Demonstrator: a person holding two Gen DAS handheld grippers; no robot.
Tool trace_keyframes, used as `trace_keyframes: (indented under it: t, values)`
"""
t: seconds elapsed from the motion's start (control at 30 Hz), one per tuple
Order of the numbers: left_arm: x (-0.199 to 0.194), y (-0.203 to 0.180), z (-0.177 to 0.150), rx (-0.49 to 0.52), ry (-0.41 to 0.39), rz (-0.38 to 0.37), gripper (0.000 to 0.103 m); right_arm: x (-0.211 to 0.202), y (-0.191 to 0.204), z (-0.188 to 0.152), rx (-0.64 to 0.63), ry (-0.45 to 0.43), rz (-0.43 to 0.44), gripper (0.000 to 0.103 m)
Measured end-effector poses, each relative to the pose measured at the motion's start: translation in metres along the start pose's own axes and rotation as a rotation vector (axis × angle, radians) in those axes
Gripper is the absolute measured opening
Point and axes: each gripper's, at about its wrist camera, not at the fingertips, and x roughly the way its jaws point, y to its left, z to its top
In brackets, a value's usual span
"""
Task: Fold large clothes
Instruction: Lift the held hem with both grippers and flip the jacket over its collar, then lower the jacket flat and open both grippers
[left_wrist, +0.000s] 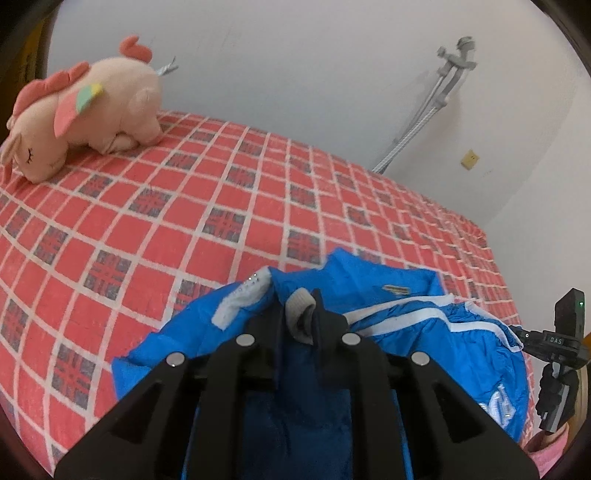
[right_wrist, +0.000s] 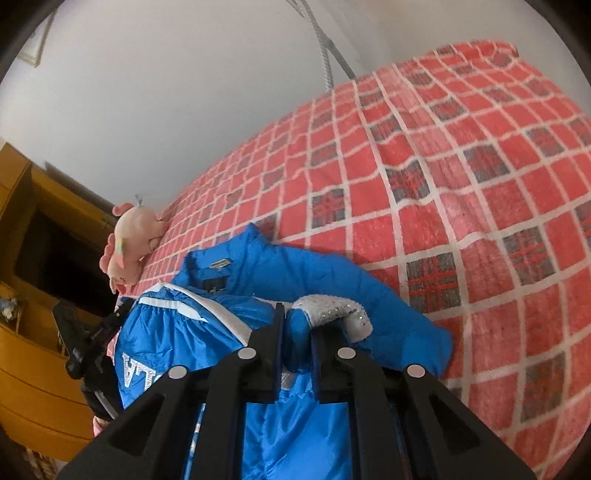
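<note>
A bright blue padded jacket (left_wrist: 406, 306) with white stripes, a grey studded patch and a collar label lies bunched on the red checked bed. My left gripper (left_wrist: 297, 321) is shut on a fold of the jacket with a grey cuff between its fingers. My right gripper (right_wrist: 297, 325) is shut on blue jacket fabric (right_wrist: 229, 325) next to the grey studded patch (right_wrist: 336, 314). The right gripper's body shows at the right edge of the left wrist view (left_wrist: 561, 362), and the left gripper's body shows at the left of the right wrist view (right_wrist: 88, 350).
The bed has a red checked blanket (left_wrist: 221, 192). A pink plush toy (left_wrist: 85, 110) lies at its far end by the white wall. A grey crutch (left_wrist: 428, 110) leans on the wall. A yellow wooden cabinet (right_wrist: 33, 369) stands beside the bed.
</note>
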Motion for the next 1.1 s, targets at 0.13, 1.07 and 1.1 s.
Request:
trace_keyframes:
  t: [0.13,1.07,1.1]
  values:
    - [0.023,0.009,-0.005,-0.020,0.034,0.021,0.015,0.018,-0.010,0.001,0.023,0.016,-0.005,0.011]
    - [-0.084,-0.065,-0.086,0.227,-0.095,0.060,0.053,-0.041,0.080,-0.093,-0.342,-0.106,-0.163,0.050]
    - [-0.082,-0.073,-0.094,0.248,-0.097,0.077,0.053,-0.039,0.084,-0.099,-0.364,-0.117,-0.195,0.050]
